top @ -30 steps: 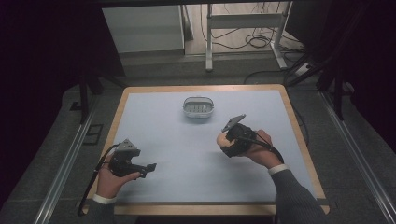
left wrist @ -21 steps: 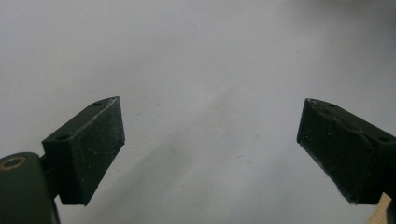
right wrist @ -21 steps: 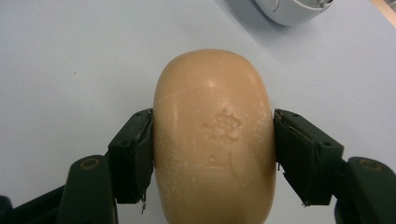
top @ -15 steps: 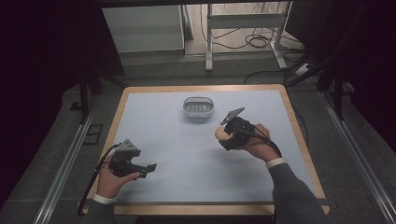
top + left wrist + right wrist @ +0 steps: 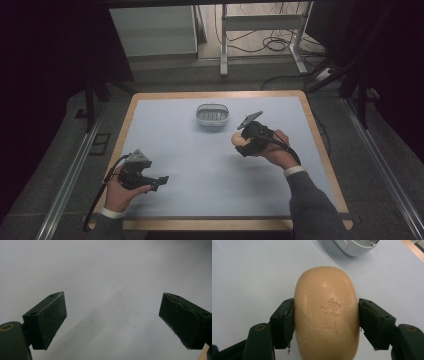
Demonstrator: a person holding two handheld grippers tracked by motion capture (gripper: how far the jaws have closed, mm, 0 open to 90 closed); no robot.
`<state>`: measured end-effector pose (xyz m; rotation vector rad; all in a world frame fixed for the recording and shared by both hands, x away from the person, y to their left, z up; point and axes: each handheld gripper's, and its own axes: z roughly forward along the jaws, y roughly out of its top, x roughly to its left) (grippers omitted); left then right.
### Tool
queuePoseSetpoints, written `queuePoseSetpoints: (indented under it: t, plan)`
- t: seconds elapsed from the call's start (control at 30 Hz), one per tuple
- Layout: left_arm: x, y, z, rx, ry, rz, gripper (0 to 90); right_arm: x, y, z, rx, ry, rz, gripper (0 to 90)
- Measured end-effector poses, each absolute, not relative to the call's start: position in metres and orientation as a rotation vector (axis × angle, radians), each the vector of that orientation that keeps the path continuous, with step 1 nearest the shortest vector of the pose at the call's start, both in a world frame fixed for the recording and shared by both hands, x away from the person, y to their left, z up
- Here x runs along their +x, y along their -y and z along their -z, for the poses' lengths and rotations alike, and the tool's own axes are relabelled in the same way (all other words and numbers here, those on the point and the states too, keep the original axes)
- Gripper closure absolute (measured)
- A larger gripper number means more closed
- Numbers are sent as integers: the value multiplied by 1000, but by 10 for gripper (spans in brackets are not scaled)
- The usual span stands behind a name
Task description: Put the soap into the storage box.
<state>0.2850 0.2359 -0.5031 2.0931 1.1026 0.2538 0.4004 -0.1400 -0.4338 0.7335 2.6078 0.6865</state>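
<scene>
A tan oval bar of soap (image 5: 327,315) with a stamped mark is clamped by its sides between the two black jaws of my right gripper (image 5: 325,322). From above, that gripper (image 5: 243,144) hovers right of the table's centre with the soap (image 5: 242,141) at its tip, a little short of the white soap dish (image 5: 212,115). The dish's rim (image 5: 354,247) peeks in at the top of the right gripper view. My left gripper (image 5: 162,181) rests near the front left, jaws wide apart (image 5: 112,320) over bare tabletop, holding nothing.
The pale blue table top (image 5: 190,165) has a wooden border (image 5: 320,145). Beyond the far edge stand a white cabinet (image 5: 155,30), a metal frame (image 5: 260,30) and cables on the floor. Metal rails run along both sides of the table.
My right gripper has carried the soap slightly toward the far side, closer to the dish. The left gripper has stayed where it was.
</scene>
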Motion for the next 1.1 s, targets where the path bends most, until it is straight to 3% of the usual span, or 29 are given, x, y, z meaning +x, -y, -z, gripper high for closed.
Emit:
queuePoseSetpoints:
  t: [1.1]
  plan:
    - [285, -235, 504, 2089, -1099, -259, 80, 446, 138, 435, 796, -2606, -729, 327]
